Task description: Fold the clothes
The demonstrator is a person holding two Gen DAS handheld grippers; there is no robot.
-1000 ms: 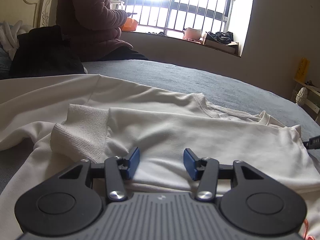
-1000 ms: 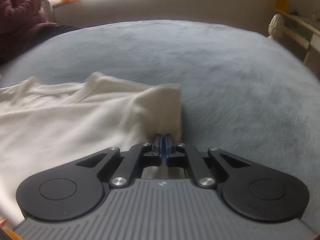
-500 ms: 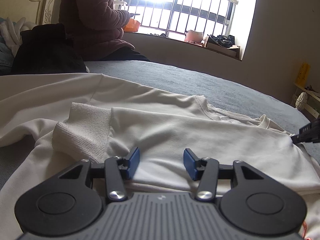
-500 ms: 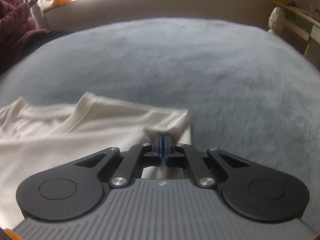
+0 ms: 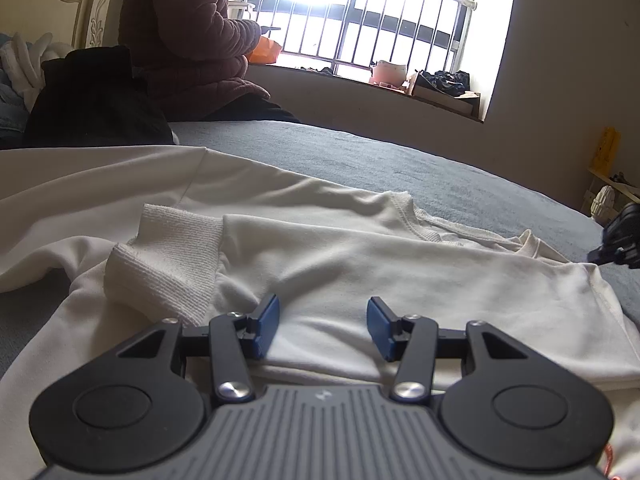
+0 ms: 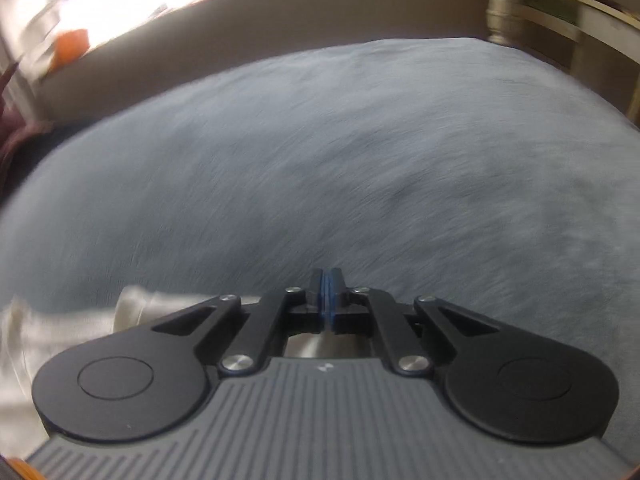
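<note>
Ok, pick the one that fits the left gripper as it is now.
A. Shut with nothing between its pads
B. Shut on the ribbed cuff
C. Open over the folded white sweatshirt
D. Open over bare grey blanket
C: the left gripper has its blue pads well apart with nothing between them, and the folded white sweatshirt lies right beneath and ahead of it; the ribbed cuff sits off to the left.

Both handheld tools look alike. The left gripper [image 5: 323,328] has a grey ribbed body, two round black discs at its sides, black linkage arms pinned with silver screws, and blue finger pads [image 5: 267,320]. The right gripper [image 6: 329,300] shows the same grey ribbing, black discs, silver screws and blue pads [image 6: 323,300].
</note>
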